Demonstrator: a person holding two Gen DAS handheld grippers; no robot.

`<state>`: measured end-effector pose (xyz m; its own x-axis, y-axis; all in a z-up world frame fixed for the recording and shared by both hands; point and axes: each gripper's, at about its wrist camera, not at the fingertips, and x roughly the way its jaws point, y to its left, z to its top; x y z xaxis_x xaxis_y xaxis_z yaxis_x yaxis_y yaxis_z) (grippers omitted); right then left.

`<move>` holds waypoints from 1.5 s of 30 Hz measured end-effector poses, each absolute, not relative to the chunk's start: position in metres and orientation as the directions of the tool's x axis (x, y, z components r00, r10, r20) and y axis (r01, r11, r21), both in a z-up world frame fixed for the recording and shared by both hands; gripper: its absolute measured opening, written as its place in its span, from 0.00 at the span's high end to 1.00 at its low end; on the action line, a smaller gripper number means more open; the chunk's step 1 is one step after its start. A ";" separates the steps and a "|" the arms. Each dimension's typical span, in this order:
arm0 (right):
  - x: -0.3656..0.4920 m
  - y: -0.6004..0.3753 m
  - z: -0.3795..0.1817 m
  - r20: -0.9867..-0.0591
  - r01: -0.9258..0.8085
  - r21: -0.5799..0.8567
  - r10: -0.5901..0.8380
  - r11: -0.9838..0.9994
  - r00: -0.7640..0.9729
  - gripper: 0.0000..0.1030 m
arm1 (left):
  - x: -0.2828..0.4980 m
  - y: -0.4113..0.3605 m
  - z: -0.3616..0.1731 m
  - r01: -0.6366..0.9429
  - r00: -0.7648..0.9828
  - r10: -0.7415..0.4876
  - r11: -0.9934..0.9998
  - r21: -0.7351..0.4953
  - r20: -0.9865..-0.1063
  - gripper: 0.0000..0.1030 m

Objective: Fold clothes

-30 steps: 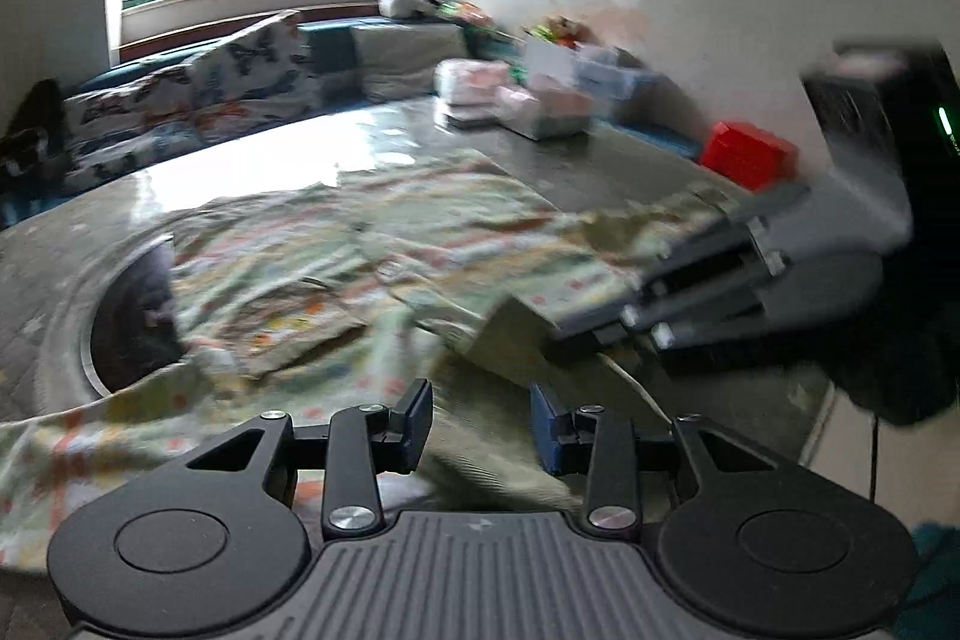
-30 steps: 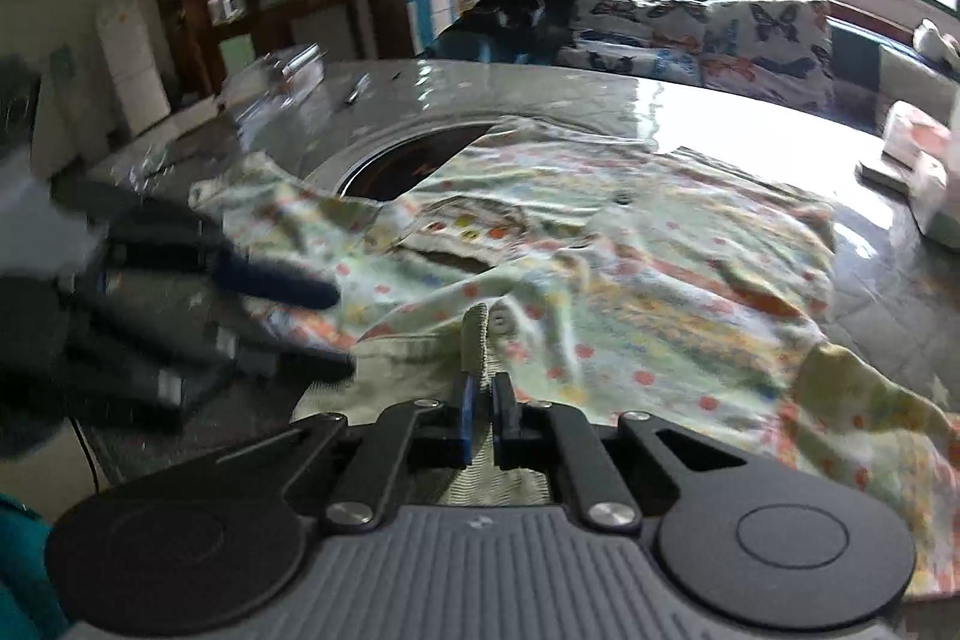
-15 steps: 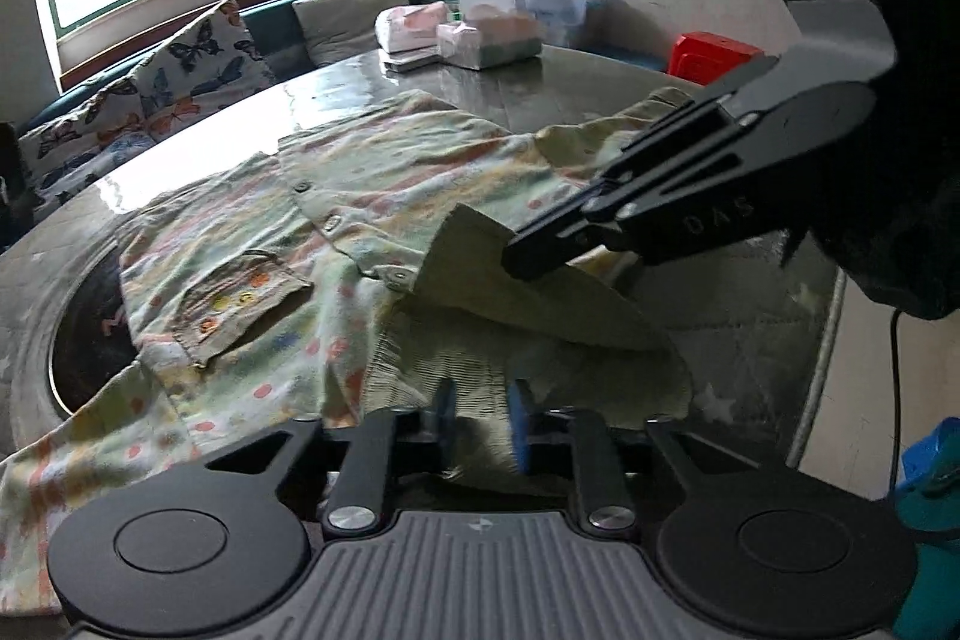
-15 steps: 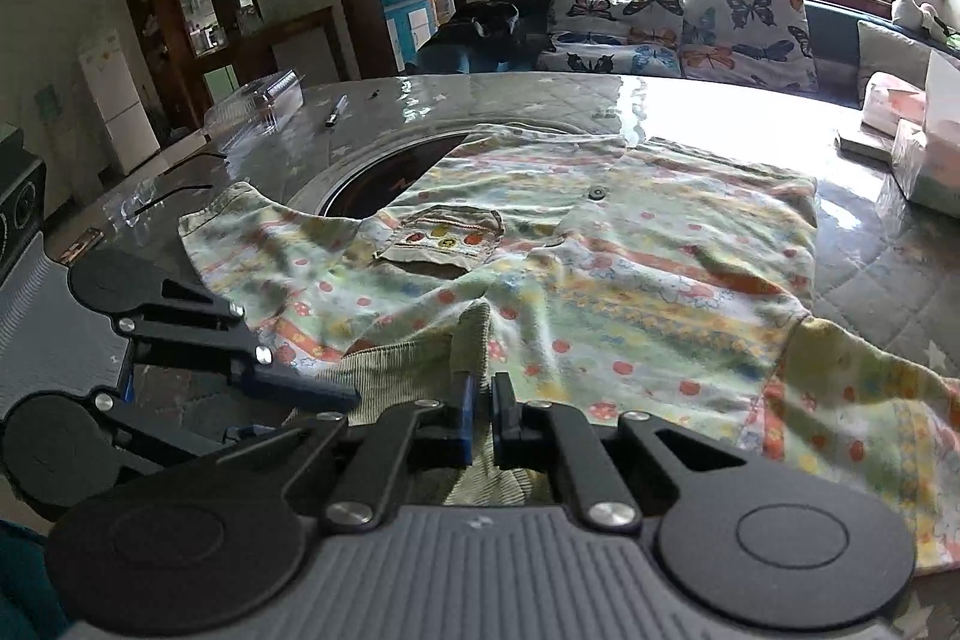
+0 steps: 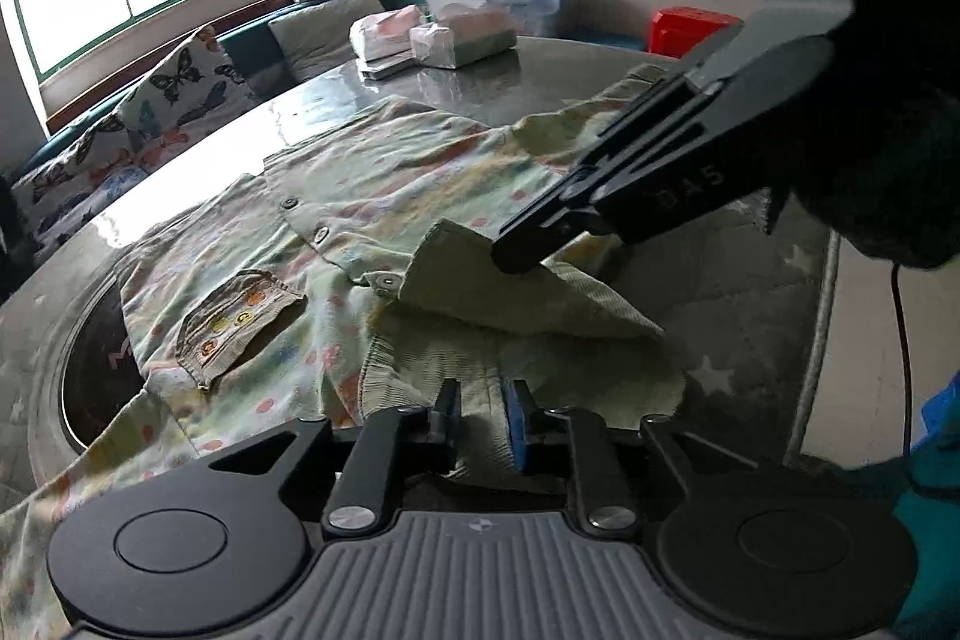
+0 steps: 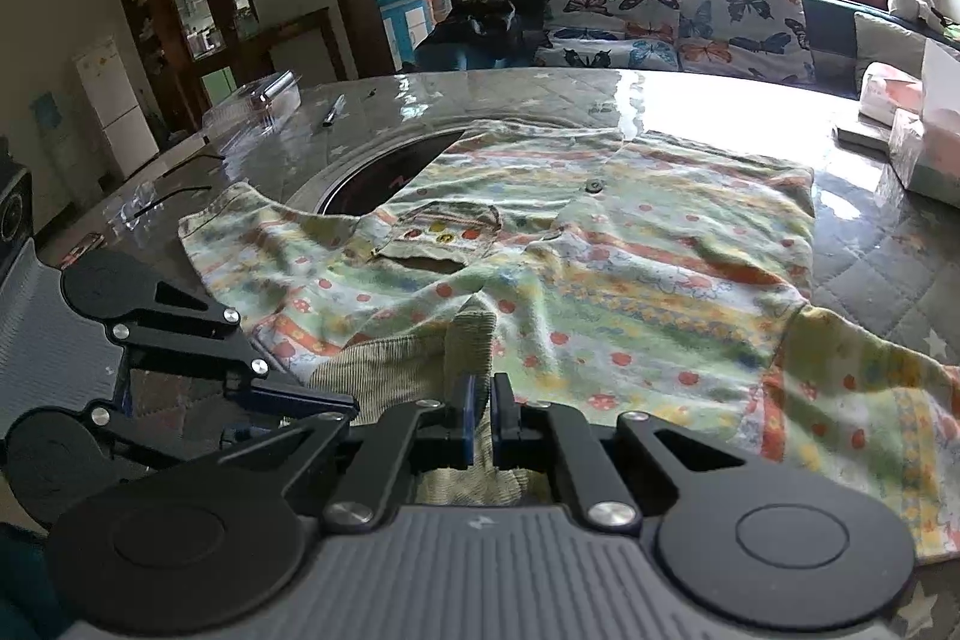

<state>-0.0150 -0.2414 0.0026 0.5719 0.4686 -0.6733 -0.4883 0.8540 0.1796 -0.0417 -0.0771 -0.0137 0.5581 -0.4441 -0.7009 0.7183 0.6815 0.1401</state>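
Pinching soft, limp shirt [image 6: 600, 280] collar [image 6: 468, 340] with right gripper [image 6: 483, 415]; left gripper [image 5: 483, 415] opening around corduroy at six o'clock.

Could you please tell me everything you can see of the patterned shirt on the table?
The shirt lies spread front-up on the glossy table, partly over its dark round inset. It looks like soft, wrinkled cotton, pale green with orange and red dots and stripes, a buttoned placket and a corduroy-trimmed chest pocket. Its ribbed olive collar is at the near edge. The right tongs are shut on one collar flap, lifting it; the left tongs are opening with collar fabric between them.
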 end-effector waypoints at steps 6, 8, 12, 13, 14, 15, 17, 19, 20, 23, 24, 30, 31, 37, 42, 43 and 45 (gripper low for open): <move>-0.015 -0.238 0.001 -0.674 -0.500 0.187 0.481 0.845 0.561 0.95 | -0.041 -0.081 -0.020 0.732 0.548 -0.441 0.664 0.152 -0.711 0.83; -0.016 -0.235 0.001 -0.674 -0.510 0.186 0.487 0.840 0.555 0.93 | -0.037 -0.079 -0.019 0.727 0.540 -0.450 0.675 0.124 -0.712 0.88; -0.016 -0.229 -0.002 -0.677 -0.524 0.187 0.496 0.831 0.544 0.92 | -0.031 -0.072 -0.015 0.710 0.526 -0.478 0.702 0.054 -0.704 0.94; -0.017 -0.228 -0.001 -0.673 -0.530 0.188 0.501 0.827 0.544 0.95 | -0.029 -0.069 -0.013 0.704 0.524 -0.488 0.709 0.034 -0.698 0.94; -0.017 -0.227 -0.001 -0.669 -0.535 0.188 0.506 0.823 0.544 0.97 | -0.028 -0.067 -0.011 0.699 0.523 -0.497 0.715 0.014 -0.692 0.95; -0.019 -0.227 0.002 -0.659 -0.543 0.188 0.515 0.818 0.548 0.97 | -0.027 -0.064 -0.008 0.693 0.521 -0.507 0.721 -0.006 -0.687 0.96; -0.021 -0.228 0.008 -0.639 -0.548 0.186 0.525 0.815 0.563 0.98 | -0.022 -0.058 -0.003 0.674 0.519 -0.533 0.736 -0.063 -0.668 0.96; -0.022 -0.232 0.015 -0.619 -0.541 0.195 0.531 0.818 0.579 0.98 | -0.018 -0.053 0.001 0.660 0.509 -0.563 0.741 -0.124 -0.651 0.96; -0.022 -0.234 0.018 -0.612 -0.537 0.202 0.534 0.819 0.584 0.98 | -0.016 -0.051 0.003 0.655 0.500 -0.580 0.739 -0.157 -0.643 0.96; -0.024 -0.236 0.024 -0.601 -0.536 0.206 0.538 0.819 0.591 0.98 | -0.014 -0.050 0.001 0.656 0.471 -0.616 0.723 -0.216 -0.632 0.97; -0.025 -0.235 0.025 -0.599 -0.538 0.206 0.540 0.817 0.591 0.98 | -0.014 -0.052 -0.002 0.661 0.460 -0.621 0.716 -0.222 -0.634 0.96; -0.024 -0.225 0.021 -0.614 -0.567 0.190 0.547 0.802 0.568 0.98 | -0.010 -0.063 -0.023 0.675 0.392 -0.639 0.688 -0.266 -0.662 0.97; -0.024 -0.223 0.020 -0.620 -0.573 0.183 0.546 0.799 0.564 0.98 | -0.011 -0.063 -0.024 0.679 0.393 -0.641 0.686 -0.262 -0.660 0.97; -0.020 -0.213 0.010 -0.661 -0.606 0.164 0.542 0.778 0.518 0.98 | -0.019 -0.060 -0.022 0.701 0.381 -0.641 0.670 -0.244 -0.666 0.97; -0.015 -0.207 0.000 -0.686 -0.621 0.170 0.544 0.765 0.483 0.98 | -0.028 -0.041 -0.010 0.709 0.415 -0.640 0.673 -0.210 -0.647 0.95; -0.014 -0.207 -0.002 -0.691 -0.621 0.169 0.542 0.765 0.479 0.98 | -0.031 -0.036 -0.007 0.713 0.424 -0.637 0.673 -0.196 -0.643 0.95; -0.012 -0.205 -0.009 -0.707 -0.623 0.171 0.536 0.763 0.462 0.98 | -0.034 -0.026 0.000 0.711 0.447 -0.629 0.682 -0.174 -0.636 0.95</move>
